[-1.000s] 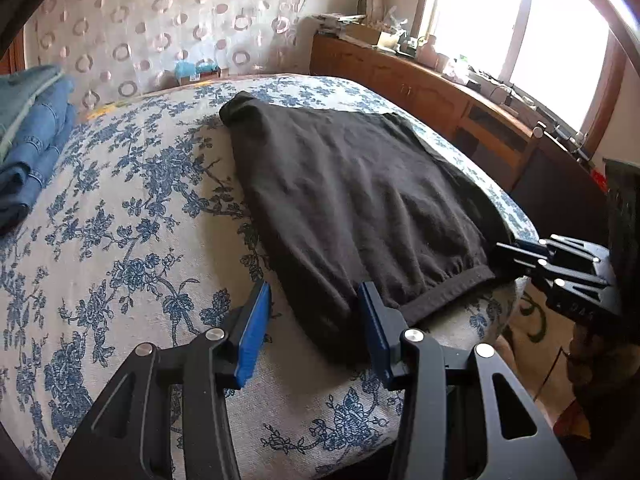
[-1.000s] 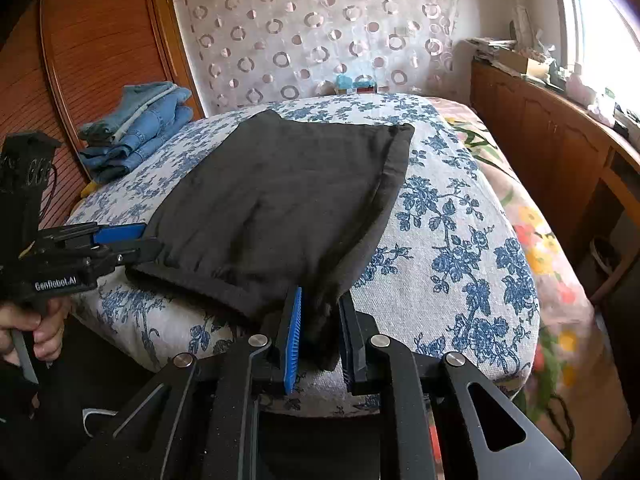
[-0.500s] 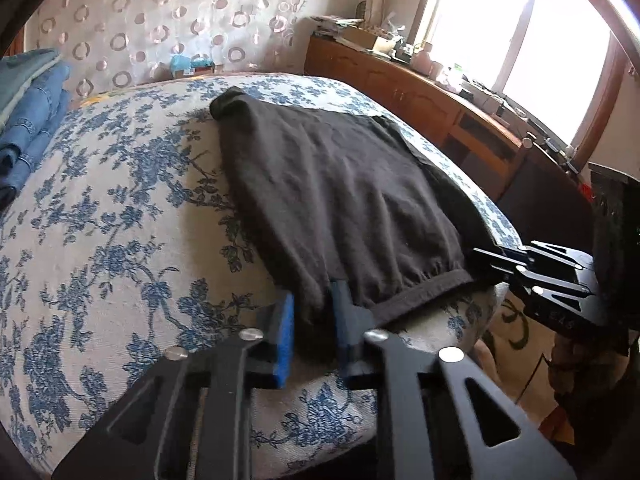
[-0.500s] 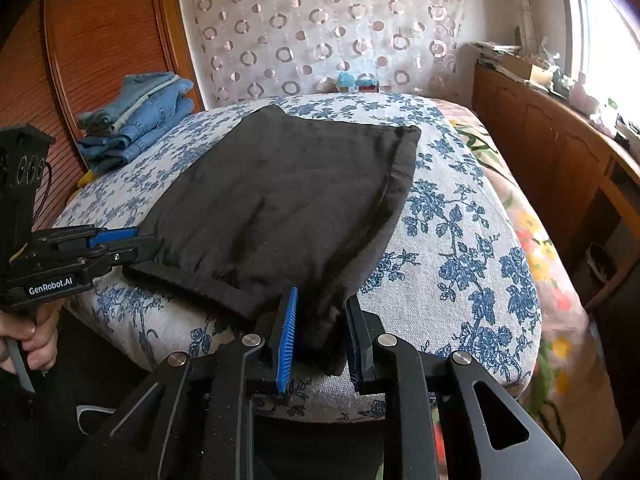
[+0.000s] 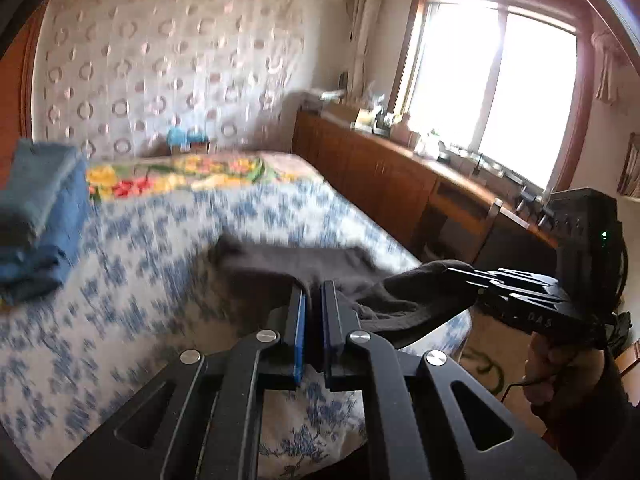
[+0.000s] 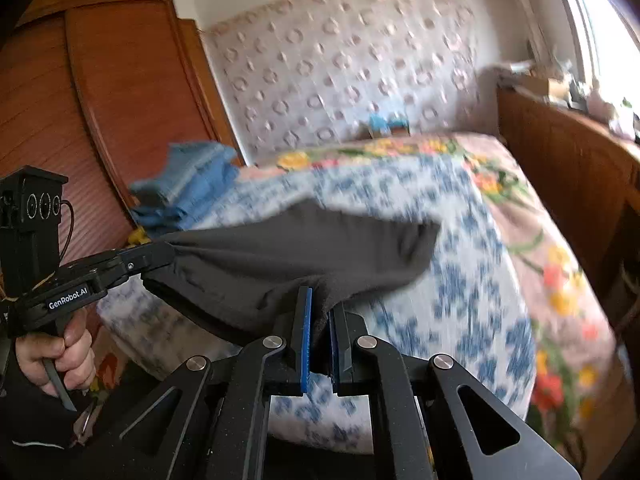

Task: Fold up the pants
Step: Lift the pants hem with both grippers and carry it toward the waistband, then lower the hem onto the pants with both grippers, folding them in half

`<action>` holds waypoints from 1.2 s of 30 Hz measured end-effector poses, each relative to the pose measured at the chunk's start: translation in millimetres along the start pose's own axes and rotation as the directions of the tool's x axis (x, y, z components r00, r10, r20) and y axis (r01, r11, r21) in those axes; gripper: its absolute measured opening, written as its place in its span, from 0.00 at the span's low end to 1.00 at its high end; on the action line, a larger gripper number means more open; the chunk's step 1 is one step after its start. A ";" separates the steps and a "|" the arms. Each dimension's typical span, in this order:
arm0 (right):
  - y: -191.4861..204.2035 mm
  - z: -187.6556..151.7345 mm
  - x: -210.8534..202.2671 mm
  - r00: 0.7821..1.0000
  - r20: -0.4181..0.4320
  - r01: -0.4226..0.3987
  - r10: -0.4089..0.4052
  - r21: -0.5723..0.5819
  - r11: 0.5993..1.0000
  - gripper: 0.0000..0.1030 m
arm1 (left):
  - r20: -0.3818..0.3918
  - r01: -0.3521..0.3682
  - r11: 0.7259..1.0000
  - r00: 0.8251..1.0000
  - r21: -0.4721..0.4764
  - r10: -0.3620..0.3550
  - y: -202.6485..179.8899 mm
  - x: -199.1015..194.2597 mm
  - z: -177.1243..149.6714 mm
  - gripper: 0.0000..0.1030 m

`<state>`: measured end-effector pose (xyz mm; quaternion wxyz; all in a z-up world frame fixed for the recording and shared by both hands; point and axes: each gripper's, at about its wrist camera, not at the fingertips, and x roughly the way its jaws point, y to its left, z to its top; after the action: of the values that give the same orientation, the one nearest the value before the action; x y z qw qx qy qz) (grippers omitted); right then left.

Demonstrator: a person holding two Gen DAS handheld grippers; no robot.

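Both ends pinched: left gripper (image 5: 313, 300) and right gripper (image 6: 320, 312) clamp the dark grey knit pants (image 6: 280, 256); thin bites might slip, spoiling the fold.

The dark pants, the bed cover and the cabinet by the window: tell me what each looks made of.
Dark pants: soft matte knit, probably cotton jersey; it drapes and puckers where the left gripper and right gripper pinch it.
Bed cover: woven printed cloth, white with blue flowers, no sheen.
Cabinet: reddish-brown wood, panelled fronts, slight gloss, likely varnished.
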<state>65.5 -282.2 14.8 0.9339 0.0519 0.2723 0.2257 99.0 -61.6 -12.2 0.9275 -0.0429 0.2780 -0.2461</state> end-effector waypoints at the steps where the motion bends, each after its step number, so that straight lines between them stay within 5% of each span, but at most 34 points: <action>1: 4.3 8.6 -6.1 1.000 0.018 -0.007 0.008 -0.013 1.000 0.07 | 0.016 0.001 1.000 1.000 0.002 -0.001 0.9 -6.3 7.2 0.07; 14: 53.0 81.4 -56.1 0.980 0.177 -0.057 0.087 -0.171 0.984 0.07 | 0.177 -0.067 0.997 0.982 0.029 0.061 28.2 -59.1 72.2 0.07; 26: 71.4 157.6 35.8 0.988 0.152 -0.004 0.038 -0.216 0.976 0.07 | 0.185 -0.180 0.984 0.967 0.021 0.173 103.7 -5.3 130.4 0.07; 29: 82.4 159.2 40.2 0.989 0.149 0.014 0.020 -0.223 0.975 0.07 | 0.157 -0.188 0.982 0.971 0.025 0.182 105.6 -3.6 119.1 0.07; 36: 97.2 105.6 53.6 1.000 0.027 0.002 0.005 -0.265 0.964 0.07 | 0.028 -0.154 0.988 0.988 -0.002 0.154 104.6 3.8 48.2 0.07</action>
<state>123.7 -168.5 99.5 0.9360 -0.0701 0.2266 0.2602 172.8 25.4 3.8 0.9476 -0.0246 0.2672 -0.1732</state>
